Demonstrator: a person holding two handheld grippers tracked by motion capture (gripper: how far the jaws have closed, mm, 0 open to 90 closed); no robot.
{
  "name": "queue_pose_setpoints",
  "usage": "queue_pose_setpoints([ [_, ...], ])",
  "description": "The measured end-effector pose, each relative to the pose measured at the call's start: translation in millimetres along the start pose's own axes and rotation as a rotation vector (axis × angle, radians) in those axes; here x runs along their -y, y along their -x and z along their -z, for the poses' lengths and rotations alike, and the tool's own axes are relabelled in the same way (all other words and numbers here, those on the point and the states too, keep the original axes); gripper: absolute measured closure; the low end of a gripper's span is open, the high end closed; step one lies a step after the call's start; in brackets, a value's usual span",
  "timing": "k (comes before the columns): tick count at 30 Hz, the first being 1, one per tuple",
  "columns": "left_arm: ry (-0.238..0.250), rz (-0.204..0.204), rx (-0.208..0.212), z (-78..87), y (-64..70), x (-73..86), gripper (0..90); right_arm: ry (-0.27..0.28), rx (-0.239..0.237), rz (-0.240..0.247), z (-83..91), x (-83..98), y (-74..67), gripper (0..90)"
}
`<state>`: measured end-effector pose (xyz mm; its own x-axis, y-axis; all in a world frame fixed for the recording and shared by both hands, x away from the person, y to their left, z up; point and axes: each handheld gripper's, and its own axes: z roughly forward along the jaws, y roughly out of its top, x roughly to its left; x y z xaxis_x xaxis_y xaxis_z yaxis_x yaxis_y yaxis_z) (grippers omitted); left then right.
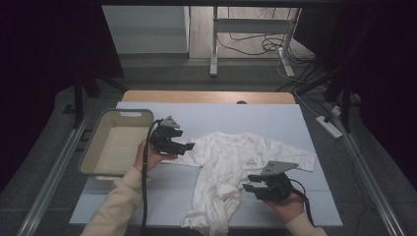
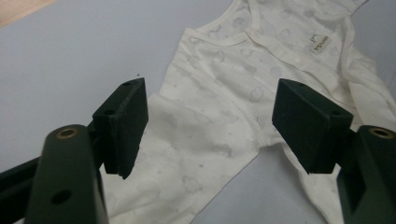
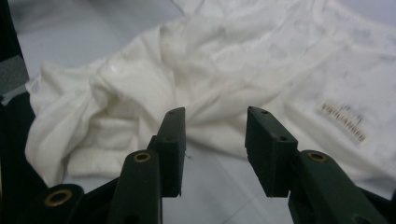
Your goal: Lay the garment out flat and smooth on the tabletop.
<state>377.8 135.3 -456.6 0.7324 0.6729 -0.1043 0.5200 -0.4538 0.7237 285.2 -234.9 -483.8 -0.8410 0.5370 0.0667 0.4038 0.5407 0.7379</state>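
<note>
A white baby garment (image 1: pixel 236 167) lay spread on the pale blue sheet (image 1: pixel 275 120) covering the worktop, its neckline toward the far side and its lower part bunched into folds that reached the sheet's near edge. One sleeve stretched out to the right and ended short of the sheet's right edge, leaving a strip of bare sheet beyond it; the far half of the sheet, from the neckline up to the wooden worktop edge (image 1: pixel 206 96), was also bare. The left claw (image 1: pixel 184 146) hovered at the garment's left sleeve, its jaws wide apart and gripping nothing; in the left gripper view the sleeve and side of the garment (image 2: pixel 219 116) lay below and between the jaws, with open sheet to their left. Just left of that hand stood a beige plastic basket (image 1: pixel 93 147), hanging partly over the sheet's left edge, so sideways room on that side was tight. The right claw (image 1: pixel 252 187) sat low beside the garment's crumpled lower part, near the front right of the sheet, its jaws parted and holding nothing; in the right gripper view bare sheet showed between the jaws and the rumpled folds (image 3: pixel 140 93) began just past their tips. The sheet to the right of and behind that hand was open.
</note>
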Motion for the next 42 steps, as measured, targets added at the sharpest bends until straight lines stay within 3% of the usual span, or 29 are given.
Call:
queue_pose_setpoints([
  [7,0.003,-0.003,-0.003,0.9,1.2,-0.6,27.6,-0.107,-0.032,0.048,-22.3,2.9,-13.2,59.2],
  [15,0.0,-0.005,-0.004,1.0,1.2,-0.8,27.5,-0.124,-0.098,0.077,-34.2,-0.4,-27.6,59.7],
  [19,-0.002,-0.005,-0.005,0.7,1.0,-0.6,27.4,-0.169,-0.096,0.099,-42.4,1.5,-31.4,60.3],
  [23,0.001,-0.004,-0.006,1.4,1.3,-0.7,27.4,-0.184,-0.094,0.096,-44.2,1.4,-29.4,75.5],
  [27,0.003,-0.005,-0.007,1.5,0.8,-0.5,27.4,-0.156,-0.107,0.087,-34.4,-1.9,-25.6,82.0],
  [36,0.003,-0.004,-0.008,2.1,0.3,-0.6,27.4,0.014,-0.067,0.105,-0.6,-18.5,-27.2,82.4],
  [39,0.001,-0.003,-0.007,1.5,-0.4,-0.5,27.4,0.064,-0.053,0.106,3.8,-23.3,-27.3,82.2],
  [42,-0.004,-0.007,-0.006,0.7,0.4,-0.9,27.3,0.083,-0.071,0.086,-0.8,-27.6,-25.7,82.2],
])
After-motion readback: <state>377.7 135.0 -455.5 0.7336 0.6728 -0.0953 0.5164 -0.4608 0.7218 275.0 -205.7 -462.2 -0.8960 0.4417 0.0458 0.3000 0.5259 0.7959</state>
